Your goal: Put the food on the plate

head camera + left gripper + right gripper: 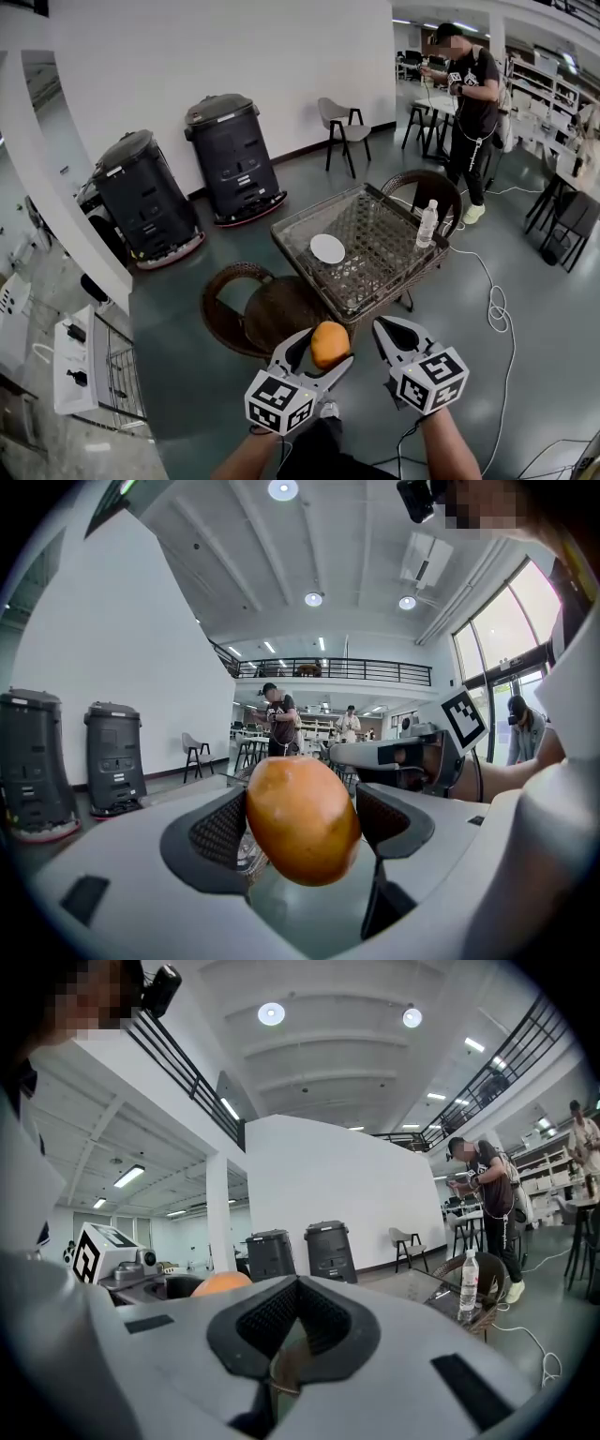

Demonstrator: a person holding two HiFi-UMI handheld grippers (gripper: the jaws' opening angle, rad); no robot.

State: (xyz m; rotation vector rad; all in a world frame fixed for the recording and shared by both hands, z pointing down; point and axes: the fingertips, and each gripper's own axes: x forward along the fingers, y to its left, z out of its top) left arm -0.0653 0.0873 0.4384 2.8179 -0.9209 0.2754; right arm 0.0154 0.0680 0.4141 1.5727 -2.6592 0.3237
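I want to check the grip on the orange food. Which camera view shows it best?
The left gripper view: the orange food fills the centre, pinched between the fingers of the left gripper. The head view shows it small, from above; the right gripper view catches only its top edge.

Here's the square wicker desk (349, 302) with its see-through top. A round white plate (327, 248) lies flat toward its left side, nothing on it. Over at the right corner a clear water bottle (427, 225) stands upright, well apart from the plate.
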